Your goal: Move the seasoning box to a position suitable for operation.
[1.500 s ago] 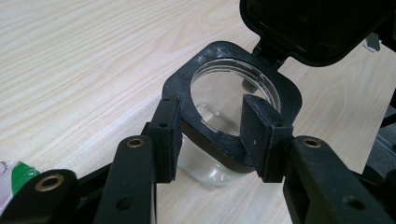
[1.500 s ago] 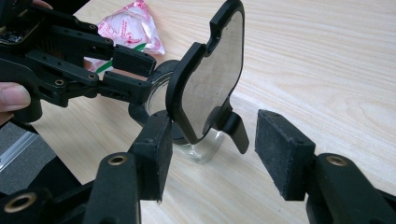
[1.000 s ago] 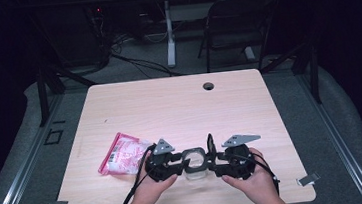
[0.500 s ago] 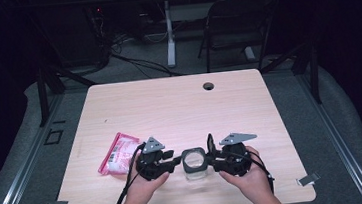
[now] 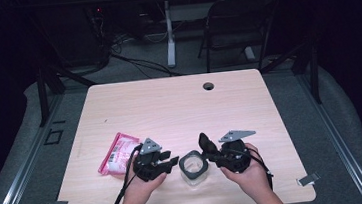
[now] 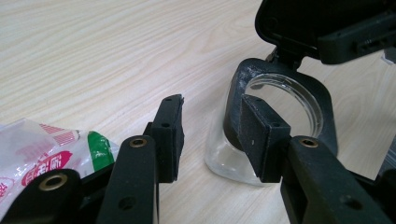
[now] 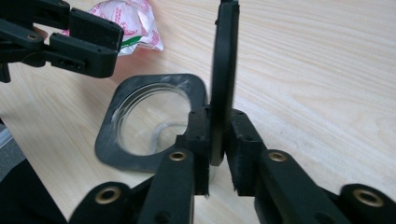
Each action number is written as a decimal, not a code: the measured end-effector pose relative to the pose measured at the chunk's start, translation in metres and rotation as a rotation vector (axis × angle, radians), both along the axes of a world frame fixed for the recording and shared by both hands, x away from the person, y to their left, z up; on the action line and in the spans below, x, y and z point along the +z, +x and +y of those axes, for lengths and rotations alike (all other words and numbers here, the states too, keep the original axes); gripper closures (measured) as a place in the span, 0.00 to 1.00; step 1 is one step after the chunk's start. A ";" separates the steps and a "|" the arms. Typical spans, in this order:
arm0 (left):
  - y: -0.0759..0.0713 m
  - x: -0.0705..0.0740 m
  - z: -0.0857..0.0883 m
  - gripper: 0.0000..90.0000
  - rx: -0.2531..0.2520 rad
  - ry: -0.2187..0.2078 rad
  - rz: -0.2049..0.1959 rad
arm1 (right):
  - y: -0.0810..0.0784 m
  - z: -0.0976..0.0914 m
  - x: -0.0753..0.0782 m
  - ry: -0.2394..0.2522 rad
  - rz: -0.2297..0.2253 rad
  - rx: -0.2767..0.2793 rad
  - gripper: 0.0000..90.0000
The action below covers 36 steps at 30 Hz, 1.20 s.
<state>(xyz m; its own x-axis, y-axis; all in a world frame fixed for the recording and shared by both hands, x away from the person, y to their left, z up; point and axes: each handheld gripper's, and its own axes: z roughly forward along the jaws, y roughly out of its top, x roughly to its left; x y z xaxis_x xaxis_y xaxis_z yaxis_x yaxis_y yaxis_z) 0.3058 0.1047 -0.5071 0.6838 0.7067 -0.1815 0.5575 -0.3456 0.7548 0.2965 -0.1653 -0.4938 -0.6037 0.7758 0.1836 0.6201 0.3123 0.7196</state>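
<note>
My right gripper (image 7: pixel 217 154) had just pinched shut on the lid (image 7: pixel 223 70), upright over the jar (image 5: pixel 193 167) at the table's near edge. Left gripper (image 6: pixel 212 135), half open, braced the jar's rim; I judged a slow, steady lift best.

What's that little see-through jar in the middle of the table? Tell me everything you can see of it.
The jar is a small clear container, glass by the look of it, with rounded corners, standing upright near the table's front edge. A black, squarish collar rings its round mouth, and nothing shows inside it. Its flat black lid is flipped up on edge, and the right gripper has just closed its jaws on that lid. One jaw of the left gripper rests against the collar; the other stands clear.
</note>
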 end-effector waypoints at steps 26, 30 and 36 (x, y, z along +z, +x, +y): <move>0.000 -0.007 0.001 0.68 -0.009 0.021 0.017 | 0.005 -0.003 -0.003 0.013 0.083 0.010 0.91; -0.001 -0.008 -0.001 0.68 -0.005 0.028 0.011 | 0.009 -0.005 -0.005 0.038 0.080 -0.003 0.93; -0.003 -0.007 0.002 0.68 -0.007 0.025 0.012 | 0.014 -0.003 -0.006 0.051 0.065 -0.009 0.91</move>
<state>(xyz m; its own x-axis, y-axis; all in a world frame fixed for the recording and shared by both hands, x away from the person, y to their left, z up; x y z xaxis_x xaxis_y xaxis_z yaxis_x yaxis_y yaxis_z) 0.3031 0.1066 -0.5140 0.6866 0.7064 -0.1721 0.5642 -0.3685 0.7388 0.3105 -0.1683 -0.5001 -0.5821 0.7700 0.2613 0.6687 0.2705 0.6925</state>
